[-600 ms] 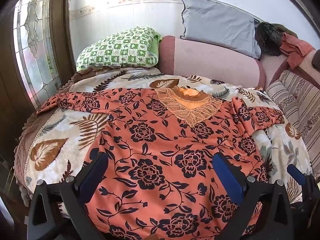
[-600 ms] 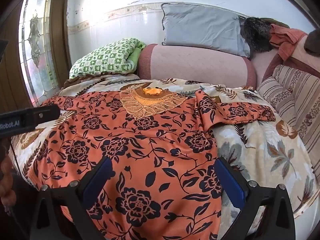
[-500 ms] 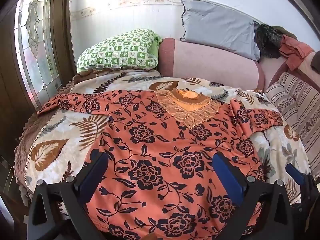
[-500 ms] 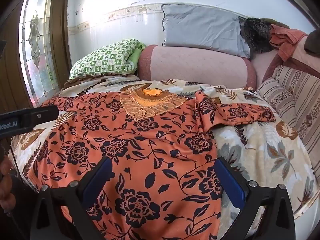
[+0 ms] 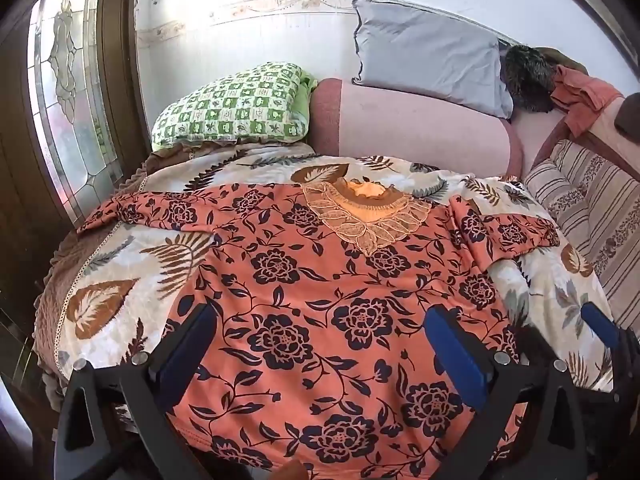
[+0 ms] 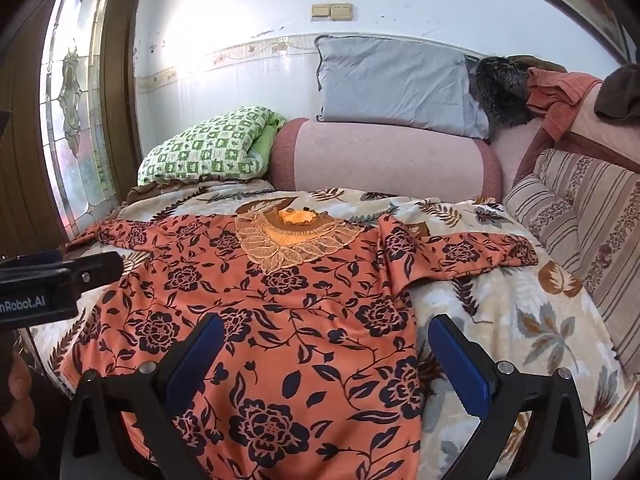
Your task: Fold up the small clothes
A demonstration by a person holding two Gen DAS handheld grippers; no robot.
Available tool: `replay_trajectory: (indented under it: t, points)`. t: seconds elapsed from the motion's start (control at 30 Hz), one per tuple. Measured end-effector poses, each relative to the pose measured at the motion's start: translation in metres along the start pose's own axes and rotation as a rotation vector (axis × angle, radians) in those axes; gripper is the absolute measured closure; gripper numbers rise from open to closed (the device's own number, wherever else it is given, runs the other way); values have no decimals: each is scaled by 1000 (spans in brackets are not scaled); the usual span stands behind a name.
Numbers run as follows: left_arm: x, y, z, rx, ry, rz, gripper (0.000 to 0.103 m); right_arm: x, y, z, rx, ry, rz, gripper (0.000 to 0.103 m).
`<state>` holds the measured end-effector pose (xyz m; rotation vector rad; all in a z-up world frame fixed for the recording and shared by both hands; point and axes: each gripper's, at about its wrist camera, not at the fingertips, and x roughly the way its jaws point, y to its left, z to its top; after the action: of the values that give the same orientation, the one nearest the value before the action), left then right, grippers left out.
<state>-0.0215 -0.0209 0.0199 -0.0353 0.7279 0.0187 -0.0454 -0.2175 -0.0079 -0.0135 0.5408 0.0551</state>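
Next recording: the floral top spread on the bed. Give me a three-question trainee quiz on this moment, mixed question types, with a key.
1. True or false: the left tongs are shut on the orange floral top.
2. Multiple choice: the top's lace collar points toward
A. the pink bolster
B. the camera
C. the stained-glass window
3. Fill in: the sleeve on the striped cushion side lies ______ the leaf-print blanket.

Key:
1. False. Both the left and the right tongs are open above the top's lower part, gripping nothing.
2. A
3. flat on, spread outward
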Motion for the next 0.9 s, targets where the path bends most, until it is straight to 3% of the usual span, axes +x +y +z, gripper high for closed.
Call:
replay_trajectory:
  t: [0.13,0.2,0.37,0.47,0.6,0.8,0.9]
  points:
    - [-17,-4,9,-21,16,-25,0,-7,-9,9,19,-30,-7,0]
    - [-41,-14,20,-23,-23,-73,0,-11,-13,17,25,-60,-20,0]
    - [-80,-37,37,3,-97,-102,0,-27,-27,37,56,-119,-40,0]
    - [-66,-33,34,-12,-69,-64,0,-32,-28,39,52,-125,-36,0]
    - [-32,-20,21,-49,61,-31,0,-31,-24,30,65,-106,-20,0]
    - [-39,-26,9,-12,36,-15,0,-27,-26,22,72,-83,-14,0]
    - [-62,-18,18,-37,-35,20,0,-30,-27,25,81,-98,-11,0]
